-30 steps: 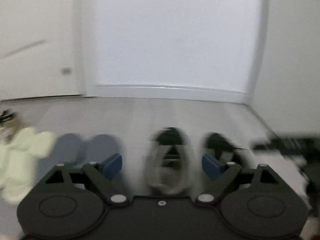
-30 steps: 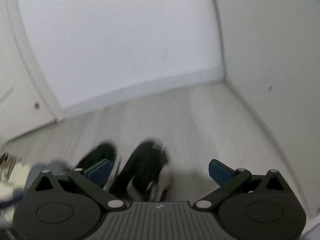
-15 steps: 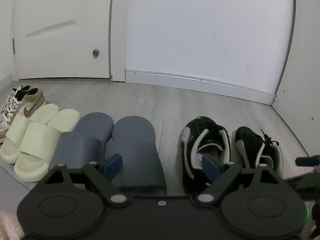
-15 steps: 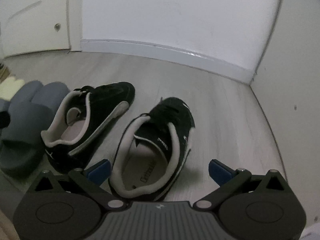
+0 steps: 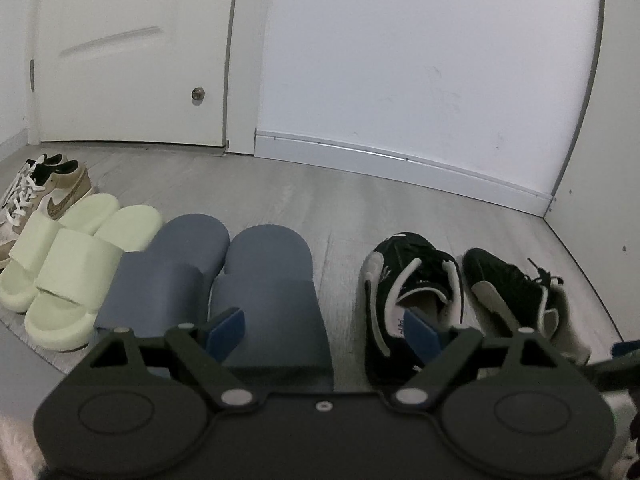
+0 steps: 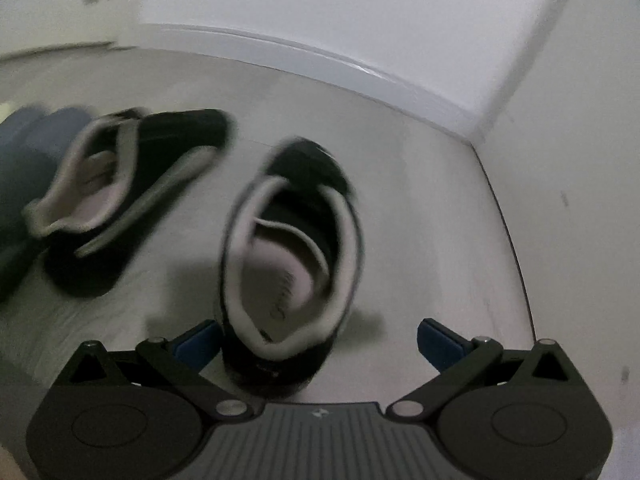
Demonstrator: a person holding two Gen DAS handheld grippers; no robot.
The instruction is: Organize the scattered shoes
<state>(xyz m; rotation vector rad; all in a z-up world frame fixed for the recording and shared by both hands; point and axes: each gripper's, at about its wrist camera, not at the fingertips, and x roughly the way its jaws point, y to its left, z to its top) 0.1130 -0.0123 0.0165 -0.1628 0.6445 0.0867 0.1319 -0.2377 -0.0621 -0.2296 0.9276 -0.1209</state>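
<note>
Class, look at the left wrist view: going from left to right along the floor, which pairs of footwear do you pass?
Tan and white sneakers → pale green slides → blue slides → black sneakers with white trim.

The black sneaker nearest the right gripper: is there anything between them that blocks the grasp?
Nothing visible does. The right gripper stands open with the heel of the black sneaker already between its fingers, and only bare floor lies around that shoe.
</note>
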